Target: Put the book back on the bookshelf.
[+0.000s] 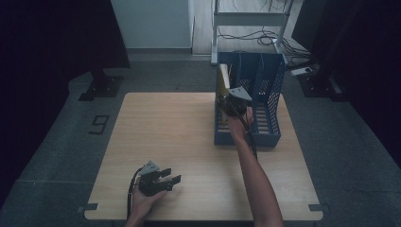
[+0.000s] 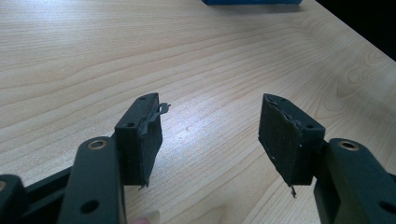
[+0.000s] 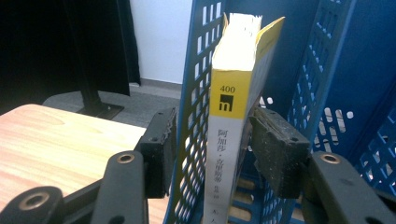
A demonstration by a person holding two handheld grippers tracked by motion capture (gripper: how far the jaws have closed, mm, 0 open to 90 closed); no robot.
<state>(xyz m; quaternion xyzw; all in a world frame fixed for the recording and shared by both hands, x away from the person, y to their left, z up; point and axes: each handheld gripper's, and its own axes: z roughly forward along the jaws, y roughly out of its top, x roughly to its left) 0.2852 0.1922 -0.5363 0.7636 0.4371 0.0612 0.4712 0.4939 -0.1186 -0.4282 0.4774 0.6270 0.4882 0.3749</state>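
On the wooden table (image 1: 189,142), a blue file rack (image 1: 269,104) stood near the far right edge with a yellow-spined book (image 3: 231,140) upright in its leftmost compartment, straddled by the right gripper (image 3: 212,144), jaws parted, while the left gripper (image 2: 210,135) rested wide open near the front-left corner.

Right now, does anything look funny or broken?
Yes. The left gripper has frayed black pads, peeling at the edges. Also, the yellow book stands in the blue file rack with its cover splayed open at the top, and the rack's wall sits between the right gripper's jaws.
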